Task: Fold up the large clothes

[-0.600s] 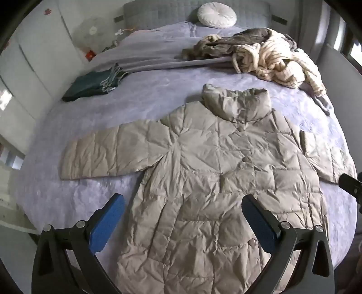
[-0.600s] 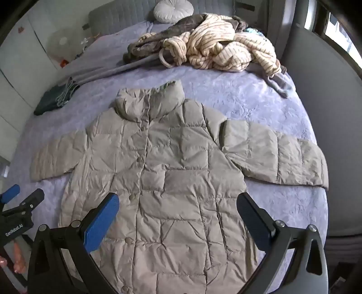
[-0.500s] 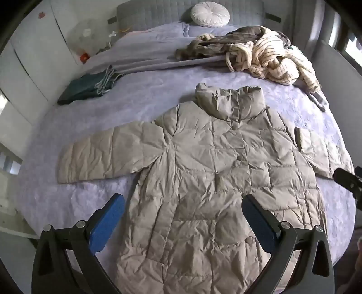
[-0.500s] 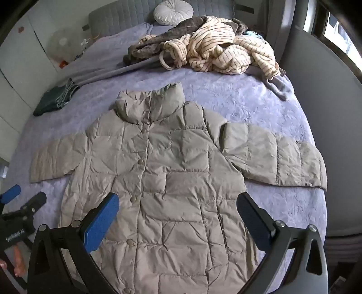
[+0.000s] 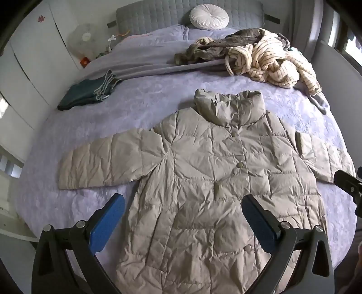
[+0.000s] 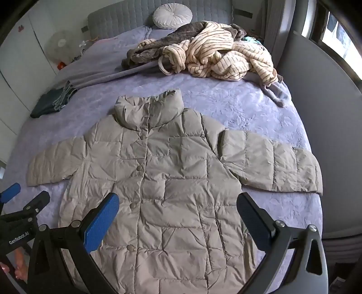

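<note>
Fingers of the left gripper (image 5: 183, 222) and right gripper (image 6: 177, 217) spread wide, apparently hovering above the puffer coat (image 6: 172, 194), holding nothing.

A round white cushion (image 5: 209, 14) leans against the grey headboard (image 5: 158, 11). A fan (image 6: 59, 46) stands beside white cupboards (image 5: 34, 56).

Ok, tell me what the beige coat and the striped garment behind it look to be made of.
Beige coat: thin, smooth shell, probably nylon or polyester, slightly glossy. It is stitched into puffy quilted squares with fine crinkles, which suggests down or synthetic fill.

Striped garment: thick, soft and matte, likely fleece or plush knit. It lies in rounded, bulky folds with no sheen. The exact fibre cannot be told.
</note>
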